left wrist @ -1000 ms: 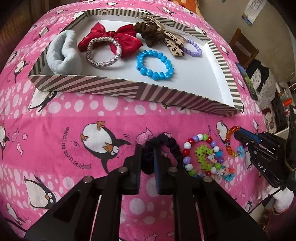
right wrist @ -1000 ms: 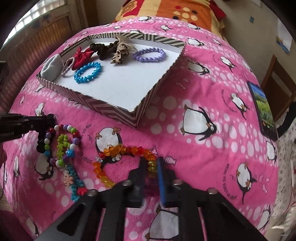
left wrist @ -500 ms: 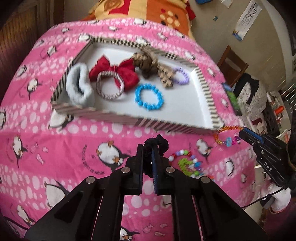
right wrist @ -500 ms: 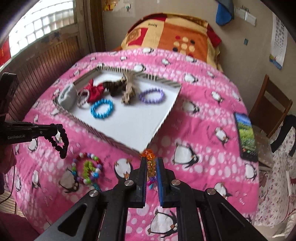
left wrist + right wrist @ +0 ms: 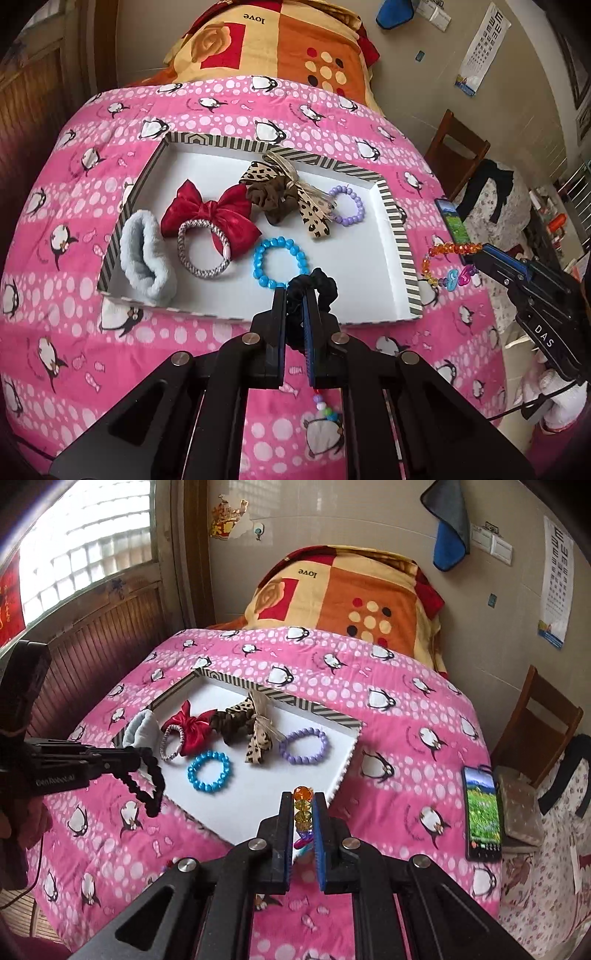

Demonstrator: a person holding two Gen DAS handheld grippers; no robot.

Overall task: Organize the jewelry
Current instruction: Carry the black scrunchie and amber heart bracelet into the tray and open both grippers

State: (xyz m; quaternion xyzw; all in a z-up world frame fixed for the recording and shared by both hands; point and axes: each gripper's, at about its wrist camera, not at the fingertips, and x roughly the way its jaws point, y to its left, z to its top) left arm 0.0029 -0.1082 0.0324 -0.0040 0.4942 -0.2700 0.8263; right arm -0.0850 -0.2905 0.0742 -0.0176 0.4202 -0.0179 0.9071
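A striped tray (image 5: 400,240) with a white floor lies on the pink penguin blanket. In it are a pale blue fluffy band (image 5: 146,258), a red bow (image 5: 210,214), a blue bead bracelet (image 5: 280,262), a brown scrunchie (image 5: 273,199) and a purple bracelet (image 5: 347,206). My left gripper (image 5: 295,295) hangs above the tray's near edge, shut on a black scrunchie (image 5: 321,286). From the right wrist view that scrunchie (image 5: 153,786) dangles left of the tray (image 5: 280,699). My right gripper (image 5: 303,803) is shut on an orange bead bracelet (image 5: 303,794), which hangs off the tray's right side (image 5: 443,251).
A phone (image 5: 482,812) lies at the bed's right edge, beside a wooden chair (image 5: 535,716). An orange pillow (image 5: 343,590) sits behind the tray. A few coloured beads (image 5: 327,406) show on the blanket under my left gripper. Wooden panelling runs along the left.
Both grippers have risen off the blanket, the left lifting the black scrunchie and the right the orange bracelet. The multicoloured bead pieces stayed on the blanket below.
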